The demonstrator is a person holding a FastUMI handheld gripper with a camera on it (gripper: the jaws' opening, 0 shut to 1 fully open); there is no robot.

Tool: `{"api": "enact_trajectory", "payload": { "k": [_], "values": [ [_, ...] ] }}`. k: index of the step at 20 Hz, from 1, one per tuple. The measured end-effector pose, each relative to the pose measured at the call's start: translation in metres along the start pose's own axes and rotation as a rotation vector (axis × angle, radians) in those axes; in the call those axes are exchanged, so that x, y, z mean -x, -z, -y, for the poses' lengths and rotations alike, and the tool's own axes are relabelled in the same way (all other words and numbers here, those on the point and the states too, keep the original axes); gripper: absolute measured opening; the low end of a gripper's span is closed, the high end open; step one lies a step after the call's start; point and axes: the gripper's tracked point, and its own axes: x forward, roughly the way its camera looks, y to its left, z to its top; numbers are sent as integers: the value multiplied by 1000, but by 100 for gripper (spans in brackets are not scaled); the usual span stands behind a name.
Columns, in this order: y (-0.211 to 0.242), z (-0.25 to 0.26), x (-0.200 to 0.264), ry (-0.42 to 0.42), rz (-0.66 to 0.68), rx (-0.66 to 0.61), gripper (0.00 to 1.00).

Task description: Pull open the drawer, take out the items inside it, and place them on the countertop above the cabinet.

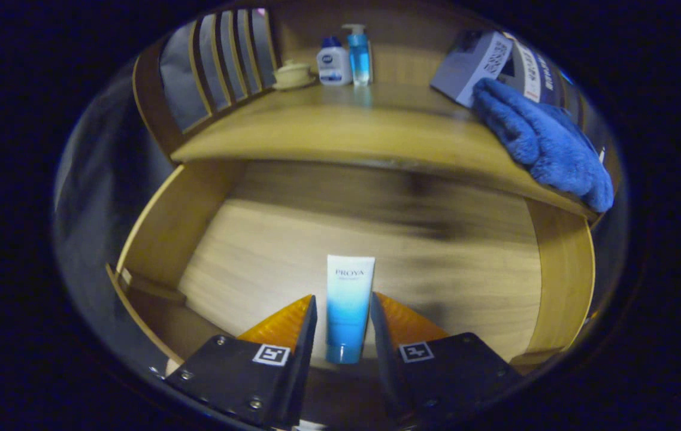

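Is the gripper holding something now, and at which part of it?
The gripper has a white-and-blue cosmetic tube between its fingers, at the tube's lower, cap-end half, above the open drawer. Whether both fingers actually press on it cannot be told.

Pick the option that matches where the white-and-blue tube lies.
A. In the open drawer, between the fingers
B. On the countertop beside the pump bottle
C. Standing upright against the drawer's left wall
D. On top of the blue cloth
A: the tube lies flat on the floor of the open drawer, its capped end between the fingers of the gripper, with a narrow gap on each side.
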Motion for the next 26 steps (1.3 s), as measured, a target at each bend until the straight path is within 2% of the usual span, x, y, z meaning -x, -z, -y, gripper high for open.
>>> {"api": "enact_trajectory", "payload": {
  "k": [5, 7, 8, 9, 10, 14, 19, 26],
  "values": [
    [10, 2, -14, 8, -107, 31, 52],
    [14, 3, -26, 5, -131, 44, 46],
    [13, 2, -15, 5, -130, 50, 46],
    [9, 2, -13, 11, -117, 45, 45],
    [12, 4, -13, 19, -109, 58, 37],
    [-4, 0, 4, 6, -21, 49, 37],
    [-30, -12, 48, -32, 82, 55, 37],
    [-98, -12, 83, -67, 239, -51, 37]
  ]
}}
